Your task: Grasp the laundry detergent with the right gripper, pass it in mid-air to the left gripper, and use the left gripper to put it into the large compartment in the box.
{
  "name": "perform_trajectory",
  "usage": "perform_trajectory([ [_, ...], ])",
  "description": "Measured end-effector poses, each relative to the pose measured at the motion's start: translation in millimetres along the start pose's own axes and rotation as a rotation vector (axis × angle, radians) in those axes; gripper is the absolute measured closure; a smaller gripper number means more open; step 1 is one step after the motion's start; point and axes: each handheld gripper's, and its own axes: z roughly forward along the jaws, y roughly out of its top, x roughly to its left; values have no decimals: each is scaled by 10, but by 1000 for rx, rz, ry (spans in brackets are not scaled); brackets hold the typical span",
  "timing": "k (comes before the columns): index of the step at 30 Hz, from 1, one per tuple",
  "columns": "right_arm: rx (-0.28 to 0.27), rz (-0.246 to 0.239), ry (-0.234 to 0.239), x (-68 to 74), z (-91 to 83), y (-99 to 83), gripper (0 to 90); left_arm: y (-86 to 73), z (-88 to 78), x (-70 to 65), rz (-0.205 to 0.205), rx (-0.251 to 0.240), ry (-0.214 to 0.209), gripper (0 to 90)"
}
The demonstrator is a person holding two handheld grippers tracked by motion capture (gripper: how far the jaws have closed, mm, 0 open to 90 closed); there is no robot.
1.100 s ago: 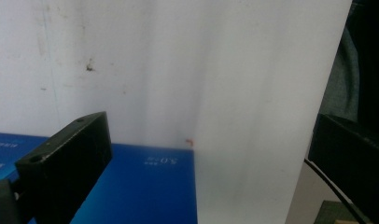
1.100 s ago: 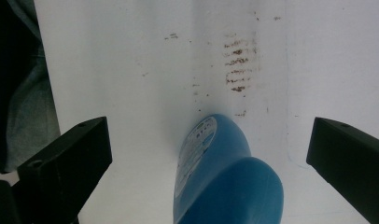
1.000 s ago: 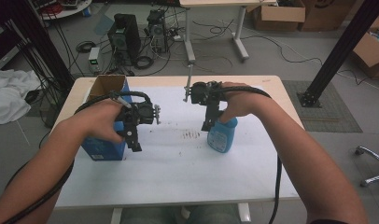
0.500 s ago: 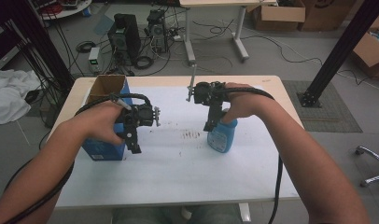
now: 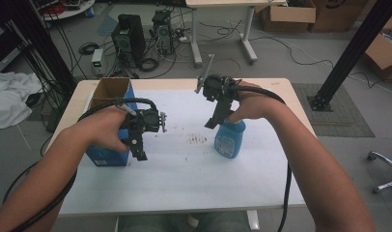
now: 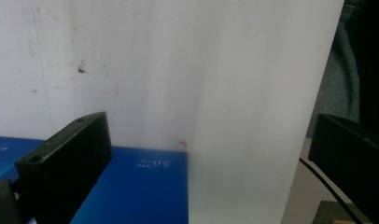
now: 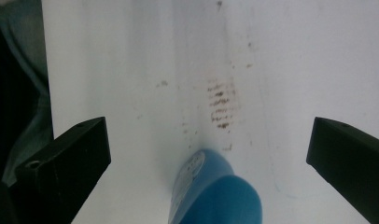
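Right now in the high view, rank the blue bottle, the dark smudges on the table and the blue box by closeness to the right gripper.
From the right gripper:
1. Blue bottle, just beside and below the jaws, toward the person's right.
2. Dark smudges on the white tabletop, slightly to the left. The first two are nearly level.
3. Blue box, far across at the table's left, under the left gripper.
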Motion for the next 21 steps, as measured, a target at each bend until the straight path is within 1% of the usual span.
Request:
perform_trajectory([
  [1, -24, 3, -4, -14, -11, -12, 0, 4, 7, -3, 0, 5, 2, 1],
  [2, -63, 20, -8, -39, -35, -35, 0, 8, 11, -5, 0, 7, 4, 1],
  [5, -142, 52, -40, -90, -97, -100, 0, 14, 18, -17, 5, 4, 4, 1],
  [7, -201, 86, -59, -127, -150, -162, 0, 14, 24, -23, 5, 2, 4, 1],
  [9, -253, 129, -102, -162, -208, -237, 0, 15, 29, -27, 6, 4, 5, 1],
  [10, -282, 147, -104, -179, -237, -279, 0, 16, 31, -28, 6, 7, 4, 1],
  [12, -350, 187, -133, -198, -294, -373, 0, 17, 36, -32, 7, 7, 3, 1],
  [13, -367, 208, -142, -206, -317, -421, 0, 21, 33, -34, 9, 8, 3, 1],
  [14, -379, 227, -172, -207, -339, -479, 0, 23, 33, -36, 9, 8, 4, 1],
  [16, -405, 259, -175, -209, -367, -577, 0, 33, 26, -33, 12, 10, 7, 1],
  [17, -411, 272, -189, -201, -376, -612, 0, 39, 24, -34, 14, 7, 10, 1],
  [19, -424, 296, -200, -186, -397, -706, 0, 57, 10, -40, 19, 3, 14, 1],
  [21, -457, 320, -214, -166, -427, -814, 0, 77, -2, -46, 27, 0, 16, 1],
])
